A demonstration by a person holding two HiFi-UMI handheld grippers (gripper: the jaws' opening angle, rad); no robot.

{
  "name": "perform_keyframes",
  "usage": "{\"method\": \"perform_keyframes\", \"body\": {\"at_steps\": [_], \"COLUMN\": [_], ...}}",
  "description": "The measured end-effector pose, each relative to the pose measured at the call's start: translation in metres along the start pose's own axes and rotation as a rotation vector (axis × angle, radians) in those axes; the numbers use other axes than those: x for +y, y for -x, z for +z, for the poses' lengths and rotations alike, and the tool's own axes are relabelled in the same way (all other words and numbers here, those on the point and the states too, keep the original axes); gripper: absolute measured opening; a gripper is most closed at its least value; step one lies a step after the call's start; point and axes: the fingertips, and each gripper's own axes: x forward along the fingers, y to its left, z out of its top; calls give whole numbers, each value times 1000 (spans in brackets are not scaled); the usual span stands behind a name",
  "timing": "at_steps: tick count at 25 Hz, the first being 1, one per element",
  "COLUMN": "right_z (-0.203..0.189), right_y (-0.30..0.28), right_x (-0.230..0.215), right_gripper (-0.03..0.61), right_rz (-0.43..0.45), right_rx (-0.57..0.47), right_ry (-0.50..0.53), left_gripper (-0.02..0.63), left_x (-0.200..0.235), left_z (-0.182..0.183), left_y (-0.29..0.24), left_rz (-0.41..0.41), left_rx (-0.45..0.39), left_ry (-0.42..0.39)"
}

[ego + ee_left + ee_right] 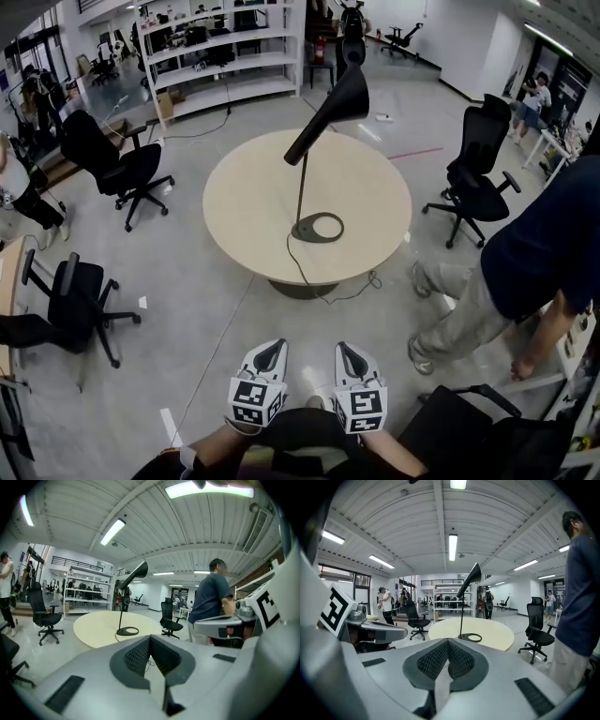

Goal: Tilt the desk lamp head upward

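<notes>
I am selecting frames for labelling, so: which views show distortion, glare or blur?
Head view: straight lines bend toward the edges, and the desk lamp is sharp. Left gripper view: strong fisheye with a black rim, and the ceiling light glares at the top. Right gripper view: same fisheye, ceiling strip bright, no obvious blur.

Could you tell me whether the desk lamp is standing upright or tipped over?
Upright: the desk lamp stands on its ring base, flat on the round table, stem vertical.

Head view: high, looking steeply down on table [253, 206] and lamp [325, 120], well off. Left, right gripper views: low, near level, side by side, facing forward; all three share table, lamp
</notes>
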Motion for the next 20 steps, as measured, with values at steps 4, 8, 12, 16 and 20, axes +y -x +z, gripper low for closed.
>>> {"method": "perform_keyframes", "body": {"at_steps": [4,8,12,16,20], "right_z": [-7,-8,-8,-10,-7], "right_y": [-4,-4,-4,-3,-6], "right_x": [15,26,31,33,36], "right_gripper": [14,14,14,14,14], "right_rz": [-4,-7,-22,-29,-27], "right_rx": [21,28,30,27,20], "right_ry": [1,-14,-26,-25,-21], "left_gripper": [48,48,48,48,48], "left_x": [9,16,21,23,26], "left_z": [-1,-3,-3,-3,-4], "left_y": [6,13,17,21,23], "left_rz": [-28,-43,-54,-56,-55], "left_rx": [-2,-1,1,-8,-13], "left_ry": [0,3,4,4,6]}}
